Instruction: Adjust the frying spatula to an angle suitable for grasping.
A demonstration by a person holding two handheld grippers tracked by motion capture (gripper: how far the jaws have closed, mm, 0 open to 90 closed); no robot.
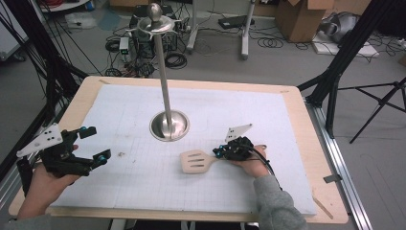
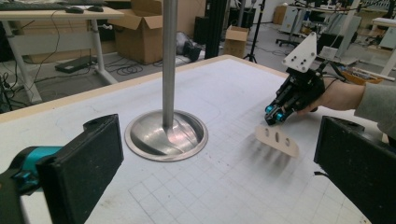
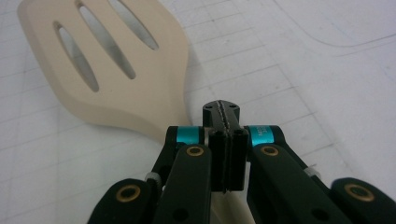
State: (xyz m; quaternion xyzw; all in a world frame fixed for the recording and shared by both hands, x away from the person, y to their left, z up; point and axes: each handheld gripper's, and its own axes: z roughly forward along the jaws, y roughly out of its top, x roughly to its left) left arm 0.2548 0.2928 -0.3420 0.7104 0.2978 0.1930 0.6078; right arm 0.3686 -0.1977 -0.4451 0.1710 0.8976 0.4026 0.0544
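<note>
Right gripper jaws pressed together, pinching the slotted spatula handle near the table's right edge; left gripper spread, empty. We'd worry the blade sags, twists, or strikes the steel stand.

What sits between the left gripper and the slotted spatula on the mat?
Nothing: in the high view, only bare gridded mat lies between the open left gripper and the slotted spatula. The metal stand sits farther back, off that line.
</note>
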